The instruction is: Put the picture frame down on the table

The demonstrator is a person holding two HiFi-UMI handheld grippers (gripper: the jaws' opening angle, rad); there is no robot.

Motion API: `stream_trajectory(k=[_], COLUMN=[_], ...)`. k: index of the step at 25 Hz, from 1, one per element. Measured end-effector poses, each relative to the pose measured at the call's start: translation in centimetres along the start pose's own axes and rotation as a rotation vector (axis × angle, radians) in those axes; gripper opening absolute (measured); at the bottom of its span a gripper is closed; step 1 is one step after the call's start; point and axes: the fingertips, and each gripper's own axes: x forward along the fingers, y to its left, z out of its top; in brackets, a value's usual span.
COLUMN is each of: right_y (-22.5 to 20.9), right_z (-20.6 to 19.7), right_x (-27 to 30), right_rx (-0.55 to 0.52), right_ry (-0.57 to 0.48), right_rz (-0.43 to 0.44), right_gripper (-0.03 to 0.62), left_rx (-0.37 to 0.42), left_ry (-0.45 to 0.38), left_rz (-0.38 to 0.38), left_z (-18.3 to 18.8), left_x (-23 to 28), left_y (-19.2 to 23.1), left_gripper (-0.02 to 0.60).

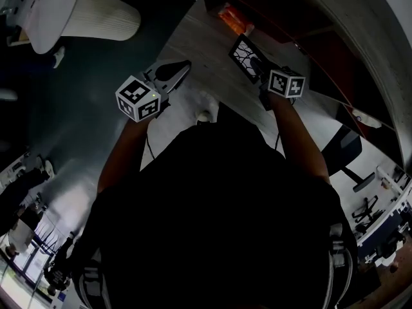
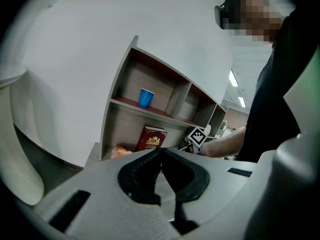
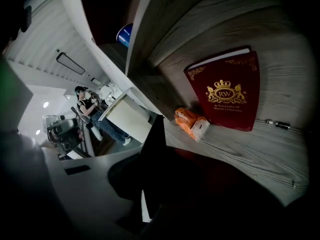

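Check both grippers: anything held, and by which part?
The right gripper is shut on the picture frame, gripping its edge nearest the person. The left gripper is shut, with nothing between its jaws.

table [image 3: 260, 154]: grey wood-grain | on it: orange packet [image 3: 191, 123] beside standing red book [image 3: 225, 94] | shelf [image 2: 125, 103]: blue cup [image 2: 145, 97]

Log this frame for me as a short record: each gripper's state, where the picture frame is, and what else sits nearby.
left gripper: jaws together, nothing between them
right gripper: closed on the picture frame
frame position: tilted, over the table; contact with the tabletop cannot be told
nearby on table: red book standing upright, orange packet
higher up: blue cup on a shelf
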Motion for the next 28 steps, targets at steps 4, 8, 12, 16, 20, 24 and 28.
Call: stream_trajectory(k=[4, 8, 12, 16, 20, 24, 28], right_y=[-1.9, -3.5, -4.9, -6.1, -6.5, -6.9, -6.9], right_z=[-1.5, -2.6, -3.5, -3.9, -4.4, -4.8, -4.6], right_x=[1.7, 3.1, 4.2, 5.0, 5.7, 6.3, 7.1], right_rx=[0.020, 0.045, 0.063, 0.064, 0.068, 0.079, 0.083], right_ry=[0.052, 0.094, 0.126, 0.149, 0.162, 0.174, 0.177], right_rz=[-0.015, -0.025, -0.046, -0.059, -0.048, -0.036, -0.016], right_gripper=[0.017, 0.017, 0.017, 0.017, 0.017, 0.017, 0.017], left_rx=[-0.007, -0.014, -0.029, -0.039, -0.042, -0.037, -0.023], left_ry=[0.016, 0.026, 0.044, 0.056, 0.067, 0.082, 0.095], left_rz=[0.012, 0.014, 0.018, 0.023, 0.021, 0.013, 0.011], left_z=[-0.3, -0.5, -1.2, -1.7, -2.1, -2.4, -2.3], left_x=[1.0, 1.6, 1.6, 1.9, 2.6, 3.4, 3.8], left_y=[0.3, 0.3, 0.4, 0.8, 0.8, 0.6, 0.5], left_gripper=[0.017, 0.017, 0.017, 0.017, 0.017, 0.017, 0.017])
